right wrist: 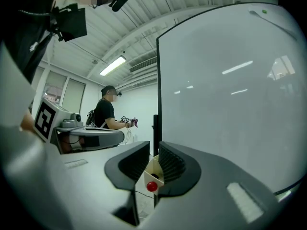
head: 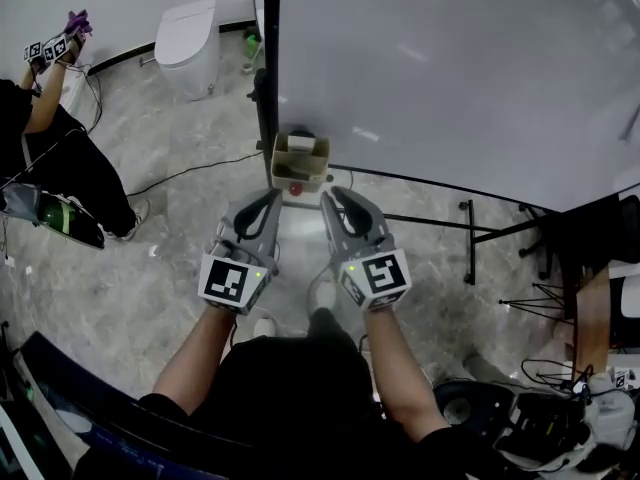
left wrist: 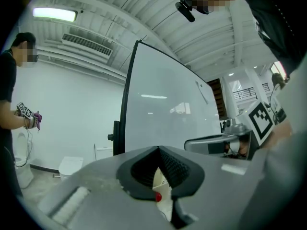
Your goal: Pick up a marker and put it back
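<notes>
My right gripper (head: 332, 198), jaws slightly apart and empty, lines up on the beige marker holder (head: 299, 164) straight ahead, with the left gripper (head: 270, 200) closed alongside, and I can't pick out the marker inside.

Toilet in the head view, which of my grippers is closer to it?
Left. The left gripper sits below and right of the toilet; the right gripper is even farther right, under the whiteboard's edge.
</notes>
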Tool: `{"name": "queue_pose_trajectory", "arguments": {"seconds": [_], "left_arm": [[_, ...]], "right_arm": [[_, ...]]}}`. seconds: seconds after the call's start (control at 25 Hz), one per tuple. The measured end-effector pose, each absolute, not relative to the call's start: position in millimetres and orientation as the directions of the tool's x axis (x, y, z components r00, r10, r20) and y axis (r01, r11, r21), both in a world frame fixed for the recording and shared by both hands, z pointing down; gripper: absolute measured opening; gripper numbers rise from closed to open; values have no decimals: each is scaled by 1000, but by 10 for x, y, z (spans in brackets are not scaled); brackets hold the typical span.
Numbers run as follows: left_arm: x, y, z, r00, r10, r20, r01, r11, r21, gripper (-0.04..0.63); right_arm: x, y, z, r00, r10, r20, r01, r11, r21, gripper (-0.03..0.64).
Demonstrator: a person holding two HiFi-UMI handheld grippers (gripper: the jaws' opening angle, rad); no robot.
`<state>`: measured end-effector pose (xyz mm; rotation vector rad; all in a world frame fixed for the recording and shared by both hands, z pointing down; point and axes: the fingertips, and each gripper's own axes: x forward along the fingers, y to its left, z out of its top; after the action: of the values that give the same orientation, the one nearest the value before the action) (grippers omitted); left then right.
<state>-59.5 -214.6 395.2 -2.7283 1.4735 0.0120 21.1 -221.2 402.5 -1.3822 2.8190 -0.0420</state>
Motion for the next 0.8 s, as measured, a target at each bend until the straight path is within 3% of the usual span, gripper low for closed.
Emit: {"name": "queue_pose_trajectory", "arguments": {"seconds": [0.28, 0.8], "left_arm": [[-511, -2351, 4122, 524, -852, 13, -852, -524, -8, 5], [-457, -2615, 4413, 455, -886, 86, -890, -457, -2, 25]], "right_arm": [[287, -2531, 4355, -604, -793, 75, -796, 605, -22, 119], [283, -2865, 4876, -649, -742, 170, -758, 650, -60, 164]]}}
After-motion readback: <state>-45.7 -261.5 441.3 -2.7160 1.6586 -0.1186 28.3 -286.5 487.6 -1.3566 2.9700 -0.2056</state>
